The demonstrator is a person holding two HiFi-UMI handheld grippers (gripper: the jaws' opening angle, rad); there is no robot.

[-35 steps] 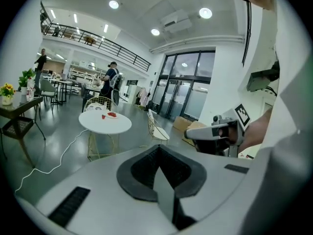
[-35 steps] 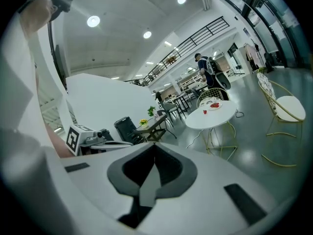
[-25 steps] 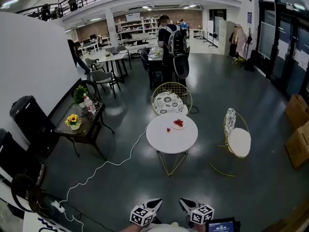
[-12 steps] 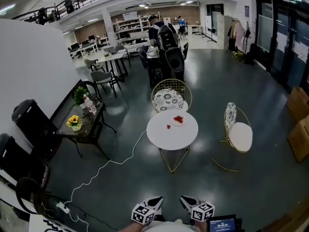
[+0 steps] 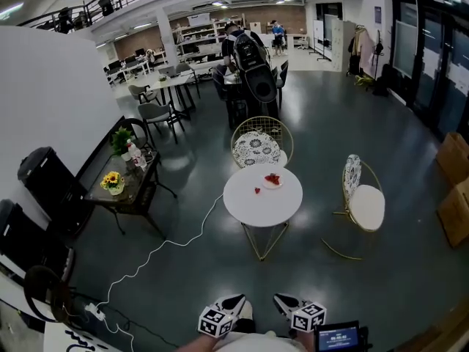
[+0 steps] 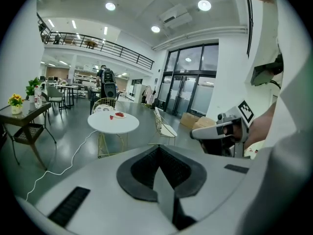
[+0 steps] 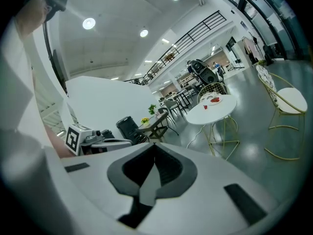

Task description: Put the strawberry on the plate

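Big hall w/ dark shiny floor. Left tool point(image 5: 234, 305) is clenched, nothing in it. Far ahead of it, on the round white tabletop point(image 5: 256, 210), the strawberry point(image 5: 257, 191) lies just left of the plate point(image 5: 272, 181), not on it yet. Right tool point(image 5: 284, 304) is also clenched & empty. So nothing is done yet: reach, grab & drop are all left. Vs. a sec ago: tools sit the same, tabletop no nearer.
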